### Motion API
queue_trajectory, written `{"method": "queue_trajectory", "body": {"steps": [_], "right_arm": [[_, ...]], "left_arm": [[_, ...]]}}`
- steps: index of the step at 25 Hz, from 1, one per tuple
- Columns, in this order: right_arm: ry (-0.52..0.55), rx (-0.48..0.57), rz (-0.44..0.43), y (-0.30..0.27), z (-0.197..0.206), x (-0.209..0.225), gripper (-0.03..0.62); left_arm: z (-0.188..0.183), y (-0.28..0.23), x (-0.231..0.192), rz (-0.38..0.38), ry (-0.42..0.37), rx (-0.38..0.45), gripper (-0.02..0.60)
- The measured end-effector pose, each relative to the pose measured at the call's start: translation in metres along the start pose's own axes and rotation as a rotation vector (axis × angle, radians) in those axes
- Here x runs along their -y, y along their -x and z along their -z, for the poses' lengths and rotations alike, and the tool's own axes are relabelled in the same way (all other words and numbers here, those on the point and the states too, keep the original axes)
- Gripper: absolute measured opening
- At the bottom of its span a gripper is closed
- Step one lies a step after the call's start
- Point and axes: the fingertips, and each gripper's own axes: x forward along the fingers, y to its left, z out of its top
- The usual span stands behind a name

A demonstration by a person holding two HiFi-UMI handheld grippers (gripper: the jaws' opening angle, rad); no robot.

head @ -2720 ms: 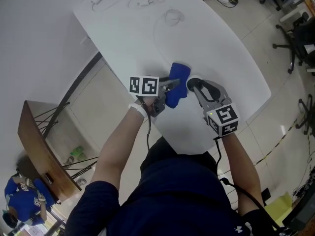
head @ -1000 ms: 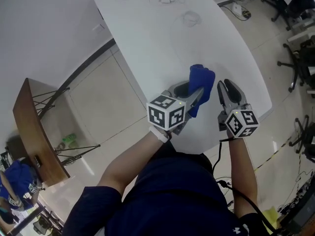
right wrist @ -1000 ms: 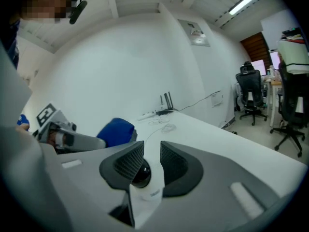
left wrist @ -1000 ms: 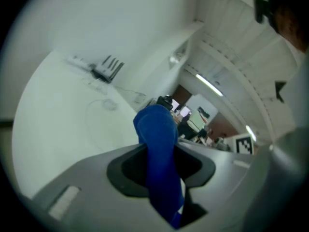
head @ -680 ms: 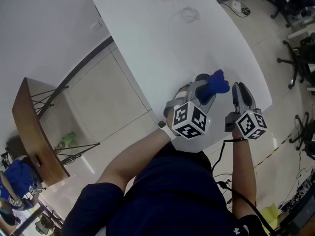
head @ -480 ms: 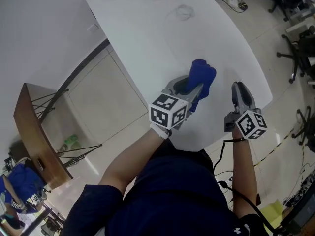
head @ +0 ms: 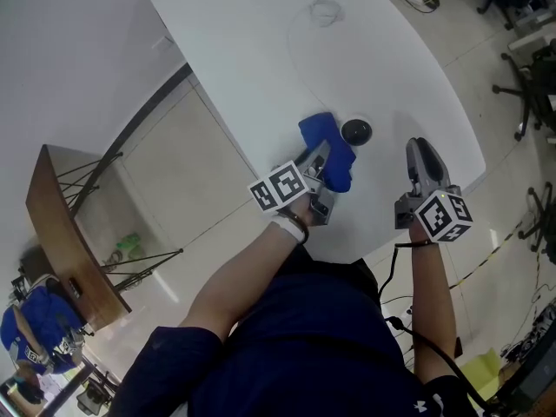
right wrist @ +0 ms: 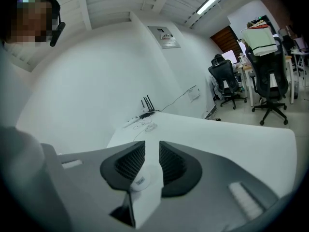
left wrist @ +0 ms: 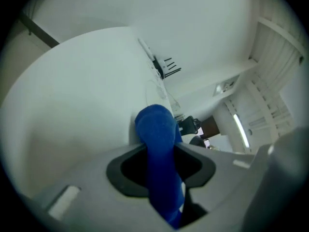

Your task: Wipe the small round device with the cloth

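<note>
A small round black device lies on the white table, free of both grippers. Just to its left, my left gripper is shut on a blue cloth, which rests low against the tabletop. In the left gripper view the cloth runs between the dark pads and bulges out past their tips. My right gripper hovers to the right of the device, near the table's edge. Its jaws stand a narrow gap apart with nothing between them.
Thin cables lie at the table's far end. The table's right edge runs close by my right gripper. A wooden stand is on the floor at the left, and office chairs stand at the right.
My left gripper has rolled and dropped to the table with the cloth. The round device, hidden behind the cloth before, now shows on the table. The right gripper has barely moved.
</note>
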Motion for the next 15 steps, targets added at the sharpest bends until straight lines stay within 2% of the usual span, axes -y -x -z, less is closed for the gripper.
{"method": "queue_trajectory", "body": {"steps": [2, 4, 5, 6, 7, 8, 11, 12, 13, 15], "right_arm": [[0.006, 0.005, -0.004, 0.001, -0.002, -0.003, 0.097], [0.009, 0.013, -0.004, 0.003, -0.005, -0.005, 0.095], [0.009, 0.017, -0.002, 0.005, -0.006, -0.005, 0.095], [0.008, 0.021, 0.001, 0.007, -0.007, -0.005, 0.094], [0.007, 0.025, 0.003, 0.010, -0.007, -0.006, 0.093], [0.006, 0.029, 0.005, 0.013, -0.007, -0.008, 0.092], [0.004, 0.037, 0.010, 0.022, -0.007, -0.010, 0.091], [0.003, 0.038, 0.012, 0.025, -0.006, -0.010, 0.091], [0.000, 0.039, 0.013, 0.026, -0.005, -0.010, 0.091], [-0.005, 0.039, 0.016, 0.030, -0.002, -0.011, 0.090]], "left_arm": [[-0.001, 0.001, -0.002, -0.026, 0.004, -0.002, 0.144], [-0.010, 0.005, 0.007, -0.041, -0.050, 0.011, 0.144], [-0.019, 0.009, 0.015, -0.052, -0.122, 0.021, 0.144], [-0.028, 0.013, 0.026, -0.062, -0.235, 0.031, 0.144], [-0.036, 0.018, 0.041, -0.066, -0.385, 0.037, 0.144], [-0.042, 0.021, 0.058, -0.065, -0.568, 0.040, 0.144], [-0.037, 0.021, 0.099, -0.064, -1.218, 0.038, 0.144], [-0.028, 0.017, 0.108, -0.051, -1.409, 0.028, 0.144], [-0.016, 0.015, 0.115, -0.029, -1.571, 0.009, 0.144], [0.012, 0.014, 0.124, 0.027, -1.823, -0.039, 0.144]]}}
